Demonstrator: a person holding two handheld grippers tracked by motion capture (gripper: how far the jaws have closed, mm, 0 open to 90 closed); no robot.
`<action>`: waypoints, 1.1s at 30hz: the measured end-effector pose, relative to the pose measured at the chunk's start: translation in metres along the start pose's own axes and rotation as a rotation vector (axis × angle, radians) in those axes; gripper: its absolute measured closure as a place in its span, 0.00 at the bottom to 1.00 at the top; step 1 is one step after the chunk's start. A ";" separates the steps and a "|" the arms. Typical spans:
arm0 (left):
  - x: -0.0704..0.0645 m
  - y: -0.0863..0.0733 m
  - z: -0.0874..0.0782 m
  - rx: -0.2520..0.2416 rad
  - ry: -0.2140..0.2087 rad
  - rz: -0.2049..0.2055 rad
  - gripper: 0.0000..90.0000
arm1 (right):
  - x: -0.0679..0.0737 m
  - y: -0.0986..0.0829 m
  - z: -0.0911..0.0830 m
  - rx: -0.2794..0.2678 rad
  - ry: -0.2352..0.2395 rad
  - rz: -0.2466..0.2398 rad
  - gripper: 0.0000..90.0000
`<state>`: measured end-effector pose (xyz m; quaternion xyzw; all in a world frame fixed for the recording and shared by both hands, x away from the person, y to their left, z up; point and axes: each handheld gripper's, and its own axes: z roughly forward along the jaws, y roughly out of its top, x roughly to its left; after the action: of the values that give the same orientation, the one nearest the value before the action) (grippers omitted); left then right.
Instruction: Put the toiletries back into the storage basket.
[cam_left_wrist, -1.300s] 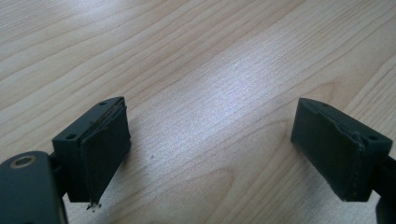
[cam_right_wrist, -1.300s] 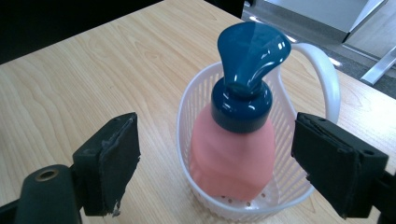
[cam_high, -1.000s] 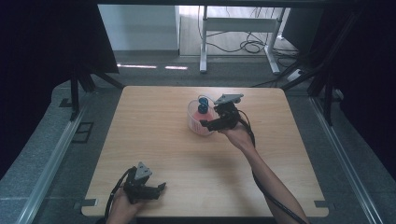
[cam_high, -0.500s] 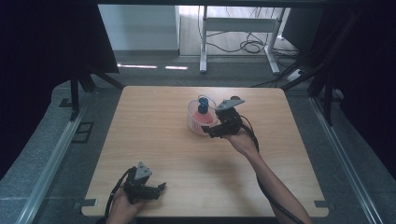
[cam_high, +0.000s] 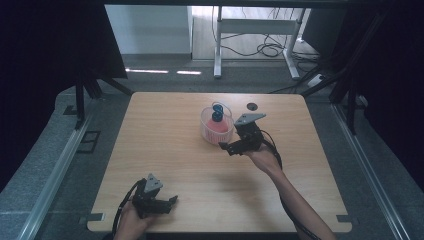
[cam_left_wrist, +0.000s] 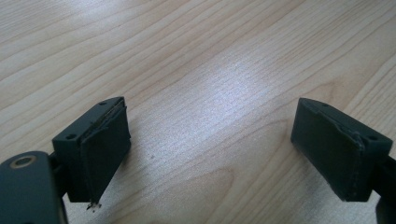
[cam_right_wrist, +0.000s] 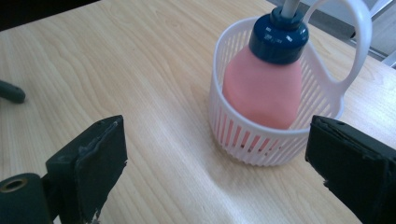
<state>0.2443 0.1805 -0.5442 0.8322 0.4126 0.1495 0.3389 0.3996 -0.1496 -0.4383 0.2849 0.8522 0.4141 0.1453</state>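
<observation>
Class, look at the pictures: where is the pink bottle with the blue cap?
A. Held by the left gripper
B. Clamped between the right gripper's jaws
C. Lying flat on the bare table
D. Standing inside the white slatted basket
D: the pink bottle stands upright within the white basket, while the right gripper is open and short of it.

no legible text, label, brand, number or sign on any surface inspected. the pink bottle and its blue cap carry no readable marking; the white basket is plain; the wooden table bears only grain.
</observation>
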 end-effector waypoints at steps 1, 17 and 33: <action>0.000 0.000 0.000 0.000 0.000 0.000 0.13 | 0.000 -0.001 -0.001 0.000 0.000 -0.001 0.05; 0.000 0.000 0.000 0.002 0.003 -0.002 0.13 | 0.007 -0.024 -0.018 0.008 0.012 -0.007 0.02; -0.001 0.000 0.000 -0.001 0.005 -0.009 0.13 | 0.010 -0.052 -0.039 0.005 0.002 0.019 0.02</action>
<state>0.2440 0.1796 -0.5442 0.8298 0.4170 0.1501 0.3390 0.3535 -0.1939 -0.4553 0.2927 0.8507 0.4137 0.1397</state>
